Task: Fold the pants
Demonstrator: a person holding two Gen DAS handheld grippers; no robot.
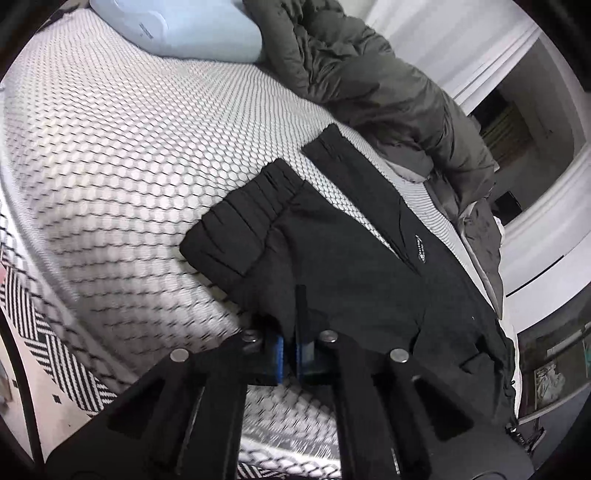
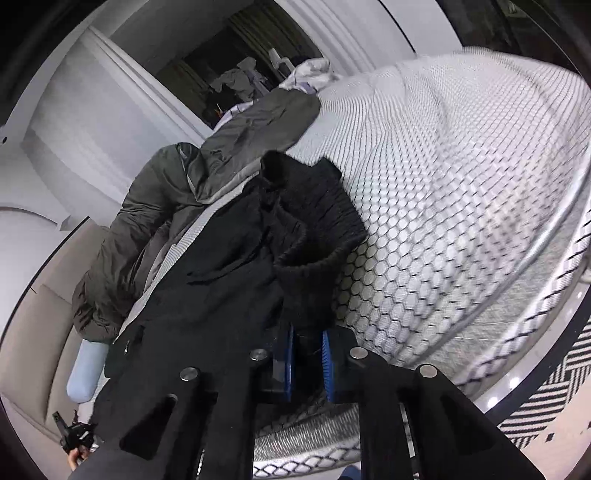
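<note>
- Gripping black cloth, my left tool (image 1: 290, 354) has its blue-padded fingers (image 1: 279, 356) nearly together on an edge of the pants (image 1: 332, 266).
- My right tool (image 2: 308, 360) is clenched on the pants (image 2: 221, 280) too, a bunched dark fold wedged between its blue pads (image 2: 327, 363).
- From both tools the pants run away across the bed (image 1: 110, 166), draped over its near edge and lying partly on the white mattress cover with the honeycomb print.
- In the left view the gathered elastic waistband (image 1: 236, 229) lies flat on the cover, and a small pale logo (image 1: 419, 254) shows on the cloth to its right.
- In the right view the ribbed band (image 2: 314, 236) stands up in a loose, open fold just beyond the pads.
- Past the pants a dark olive puffy jacket (image 1: 369, 81) is heaped along the far side of the bed, touching the far end of the pants.
- A pale blue pillow (image 1: 192, 29) rests at the head of the bed beside the jacket.
- A black-and-white zigzag rug (image 1: 55, 343) covers the floor below the mattress edge.
- White panelled walls and a dark doorway (image 2: 236, 66) lie furthest off.
</note>
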